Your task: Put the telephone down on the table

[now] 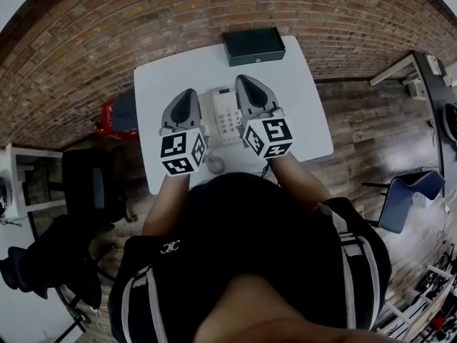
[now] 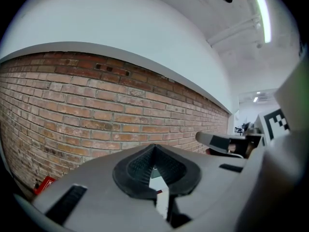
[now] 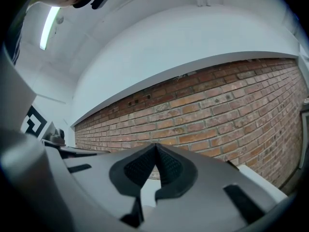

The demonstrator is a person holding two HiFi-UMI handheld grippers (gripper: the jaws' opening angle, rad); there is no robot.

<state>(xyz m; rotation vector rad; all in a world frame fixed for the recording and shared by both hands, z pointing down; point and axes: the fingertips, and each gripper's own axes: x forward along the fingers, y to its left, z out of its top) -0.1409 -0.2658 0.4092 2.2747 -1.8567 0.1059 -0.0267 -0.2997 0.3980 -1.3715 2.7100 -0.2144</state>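
Note:
A white desk telephone (image 1: 226, 114) with a keypad lies flat on the white table (image 1: 300, 84), between my two grippers in the head view. My left gripper (image 1: 190, 93) hovers just left of it, jaws shut and empty. My right gripper (image 1: 243, 81) hovers over its right side, also shut with nothing held. In the left gripper view the left gripper (image 2: 154, 151) points nearly level at the brick wall, pads together. The right gripper (image 3: 155, 150) in the right gripper view likewise faces the wall. The telephone is hidden in both gripper views.
A dark green box (image 1: 253, 45) sits at the table's far edge. A round grey object (image 1: 214, 165) lies near the front edge. A red item (image 1: 107, 116) and a black chair (image 1: 89, 181) stand left of the table, a blue chair (image 1: 407, 195) at the right.

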